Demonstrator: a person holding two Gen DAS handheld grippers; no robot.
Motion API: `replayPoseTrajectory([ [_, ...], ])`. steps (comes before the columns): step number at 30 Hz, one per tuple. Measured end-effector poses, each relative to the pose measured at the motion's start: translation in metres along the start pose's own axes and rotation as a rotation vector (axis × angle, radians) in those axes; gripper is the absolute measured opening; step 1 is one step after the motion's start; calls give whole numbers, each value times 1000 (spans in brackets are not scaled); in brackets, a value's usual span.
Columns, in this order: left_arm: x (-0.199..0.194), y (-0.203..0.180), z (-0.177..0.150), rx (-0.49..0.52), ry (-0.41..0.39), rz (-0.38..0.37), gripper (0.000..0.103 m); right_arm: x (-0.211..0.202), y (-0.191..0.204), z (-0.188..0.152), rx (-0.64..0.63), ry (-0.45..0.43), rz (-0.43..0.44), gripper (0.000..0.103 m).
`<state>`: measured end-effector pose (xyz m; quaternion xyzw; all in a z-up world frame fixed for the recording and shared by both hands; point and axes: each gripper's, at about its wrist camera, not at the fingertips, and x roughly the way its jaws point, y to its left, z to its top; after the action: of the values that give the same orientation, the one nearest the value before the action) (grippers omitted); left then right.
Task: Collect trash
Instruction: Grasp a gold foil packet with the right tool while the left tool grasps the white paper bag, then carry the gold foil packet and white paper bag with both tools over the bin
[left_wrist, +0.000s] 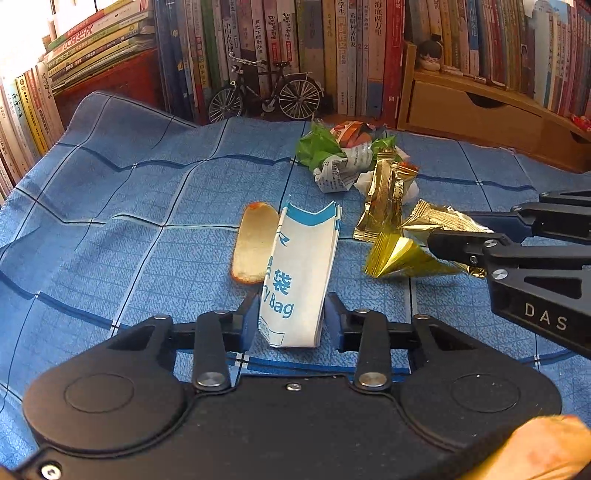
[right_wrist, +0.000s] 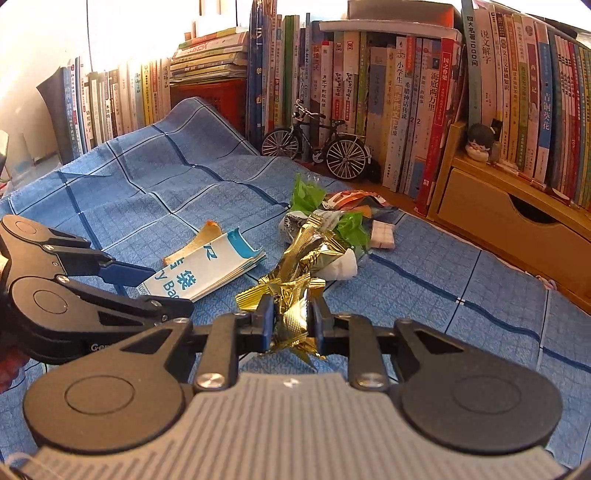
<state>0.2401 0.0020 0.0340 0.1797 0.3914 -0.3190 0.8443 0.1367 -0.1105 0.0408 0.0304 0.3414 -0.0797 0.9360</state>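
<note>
Clamping a white paper bag (left_wrist: 295, 273) between its pads, the left gripper (left_wrist: 291, 325) is holding it above the blue cloth (left_wrist: 129, 221). Just to its right, the right gripper (right_wrist: 291, 321) is pinching a crumpled gold wrapper (right_wrist: 291, 306). Beyond both, more wrappers (left_wrist: 347, 158) are lying heaped near a model bicycle (left_wrist: 266, 92).

Shiny gold foil wrapper (right_wrist: 295, 317), woven cloth (right_wrist: 155, 206)

Left wrist view sits low behind its own tongs (left_wrist: 291, 317), close over the blue cloth (left_wrist: 110, 206), facing the bookshelf (left_wrist: 295, 44). Right wrist view looks from the right side, same heading, equally near. Both share the toy bicycle (right_wrist: 317, 144) and each other's tongs (left_wrist: 439, 240).
</note>
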Motion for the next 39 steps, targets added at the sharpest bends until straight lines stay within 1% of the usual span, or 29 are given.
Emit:
replayPoseTrajectory([
  [1, -1, 0, 0, -7, -3, 0, 29, -1, 0, 0, 3, -1, 1, 27],
  [4, -6, 1, 0, -23, -24, 6, 24, -5, 2, 0, 3, -9, 3, 27],
  [7, -11, 2, -1, -35, -38, 3, 22, -8, 4, 0, -3, -17, 6, 27],
  [14, -26, 5, -1, -73, -63, 9, 21, -14, 6, 1, -12, -27, 21, 27],
  [20, -46, 7, -7, -88, -98, 34, 18, -21, 15, 2, -31, -44, 46, 27],
  [23, -58, 11, -13, -113, -116, 52, 15, -24, 23, 3, -48, -54, 67, 27],
  [25, -67, 14, -17, -129, -132, 65, 10, -26, 29, 4, -59, -59, 82, 27],
  [39, -122, 34, -57, -226, -178, 160, 10, -46, 73, 0, -153, -85, 189, 27],
])
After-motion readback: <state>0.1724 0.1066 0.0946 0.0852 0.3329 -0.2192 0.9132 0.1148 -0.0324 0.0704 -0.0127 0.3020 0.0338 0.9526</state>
